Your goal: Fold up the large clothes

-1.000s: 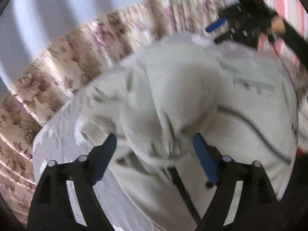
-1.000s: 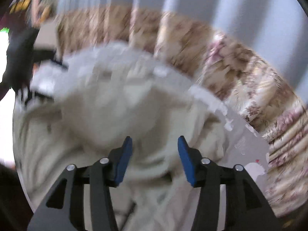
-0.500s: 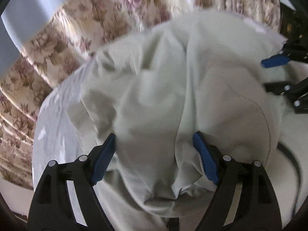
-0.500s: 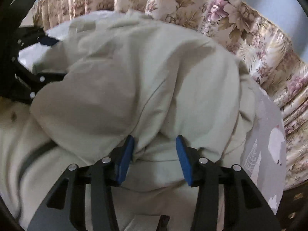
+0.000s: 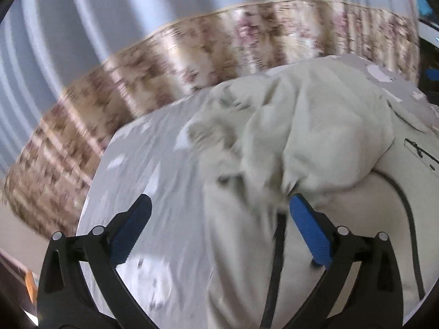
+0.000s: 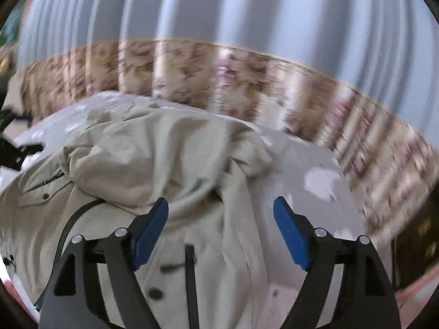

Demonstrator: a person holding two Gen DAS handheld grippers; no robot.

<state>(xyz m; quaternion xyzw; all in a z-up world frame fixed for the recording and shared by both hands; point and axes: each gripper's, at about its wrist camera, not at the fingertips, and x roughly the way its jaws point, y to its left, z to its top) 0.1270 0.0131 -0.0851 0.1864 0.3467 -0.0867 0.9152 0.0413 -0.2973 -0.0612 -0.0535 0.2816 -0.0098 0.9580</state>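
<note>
A large cream jacket (image 5: 315,142) with black trim lies rumpled on the grey patterned bed sheet (image 5: 153,181); its folded-over upper part forms a bulging heap. In the right wrist view the jacket (image 6: 153,159) shows dark buttons and a chest pocket. My left gripper (image 5: 219,230) is open and empty above the jacket's left edge, its right finger (image 5: 307,230) close to the heap. My right gripper (image 6: 219,233) is open and empty above the jacket's right edge. The other gripper shows faintly at the left edge of the right wrist view (image 6: 16,148).
A floral bed skirt or curtain (image 5: 192,54) runs behind the bed, with blue-grey pleated curtains (image 6: 247,8) above. The sheet's left edge (image 5: 90,192) drops off to the floor. Bare sheet (image 6: 310,181) lies right of the jacket.
Both grippers have pulled back and away from the heap of cloth that they were pressed against. The right gripper's jaws have opened wider. The views have tilted up toward the curtains.
</note>
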